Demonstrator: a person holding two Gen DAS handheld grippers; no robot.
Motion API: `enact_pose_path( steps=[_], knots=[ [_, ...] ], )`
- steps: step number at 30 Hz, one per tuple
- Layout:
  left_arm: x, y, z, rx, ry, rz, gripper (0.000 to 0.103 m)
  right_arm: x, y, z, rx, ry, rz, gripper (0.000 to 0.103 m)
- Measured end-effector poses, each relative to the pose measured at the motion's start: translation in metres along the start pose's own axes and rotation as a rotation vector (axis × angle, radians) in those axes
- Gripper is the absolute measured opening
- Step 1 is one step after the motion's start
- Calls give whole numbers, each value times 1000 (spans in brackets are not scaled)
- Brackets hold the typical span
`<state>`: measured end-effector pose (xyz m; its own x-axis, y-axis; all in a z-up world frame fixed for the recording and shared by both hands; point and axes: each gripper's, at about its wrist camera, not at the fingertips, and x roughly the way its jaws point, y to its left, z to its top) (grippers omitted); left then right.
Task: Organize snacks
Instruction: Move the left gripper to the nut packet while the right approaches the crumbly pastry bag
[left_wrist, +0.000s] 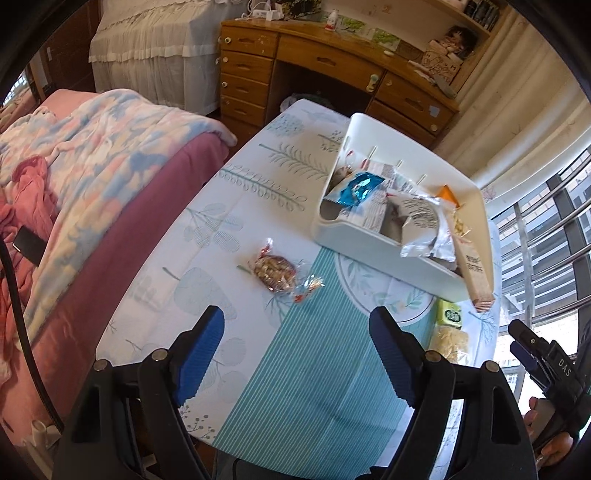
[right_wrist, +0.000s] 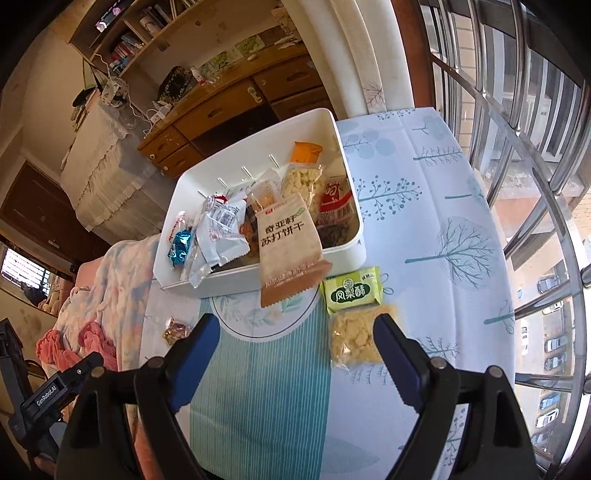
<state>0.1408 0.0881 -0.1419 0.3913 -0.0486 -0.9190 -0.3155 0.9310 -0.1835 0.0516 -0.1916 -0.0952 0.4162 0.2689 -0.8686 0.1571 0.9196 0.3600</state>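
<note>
A white bin on the table holds several snack packets. A tan cracker packet hangs over its near rim. A clear-wrapped nut cake lies on the cloth left of the bin. A green pastry packet and a clear bag of yellow puffs lie in front of the bin. My left gripper is open and empty, above the cloth near the nut cake. My right gripper is open and empty, its right finger beside the puffs bag.
The table has a tree-print cloth with a teal striped mat. A bed with blankets lies left. A wooden desk stands behind. Window bars run along the right.
</note>
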Motion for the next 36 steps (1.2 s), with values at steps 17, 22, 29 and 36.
enact_pose_path(
  steps=[17,22,29,36],
  knots=[
    [66,15,23,105,181,24,83,71,-21,-34,44,149,-279,86],
    [94,16,33,148,252,18,83,84,-24,-40,49,128,-343,86],
    [135,13,42,219,349,13,83,100,-22,-42,9,104,-448,88],
    [170,5,45,276,424,-8,86,113,-24,-37,-1,100,-468,96]
  ],
)
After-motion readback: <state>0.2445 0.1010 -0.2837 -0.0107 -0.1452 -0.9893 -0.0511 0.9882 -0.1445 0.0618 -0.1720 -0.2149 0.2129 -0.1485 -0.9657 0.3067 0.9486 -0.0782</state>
